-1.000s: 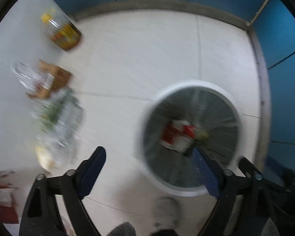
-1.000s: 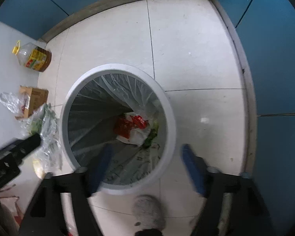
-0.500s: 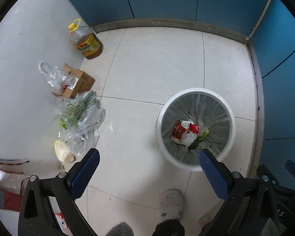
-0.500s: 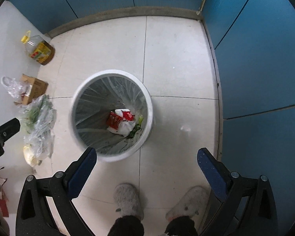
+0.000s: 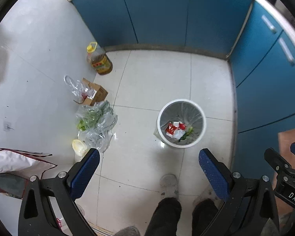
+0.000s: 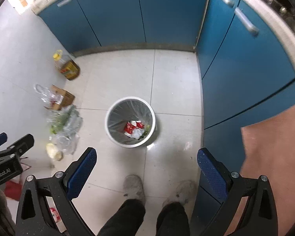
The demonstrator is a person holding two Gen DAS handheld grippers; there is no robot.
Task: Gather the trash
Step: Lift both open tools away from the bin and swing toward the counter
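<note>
Pale square floor tiles (image 5: 157, 78) with thin grout lines — glossy, catching soft daylight. Blue cabinet doors (image 5: 159, 15) with silver bar handles (image 6: 245, 22) along two sides, meeting at a corner. Light grey wall (image 5: 35, 45) at left — countertop edge (image 6: 273, 19) above.

Bin (image 6: 130, 122) w/ wrappers (image 6: 133, 127) inside, bags (image 6: 64, 125) left, cabinets (image 6: 118, 19) behind
</note>
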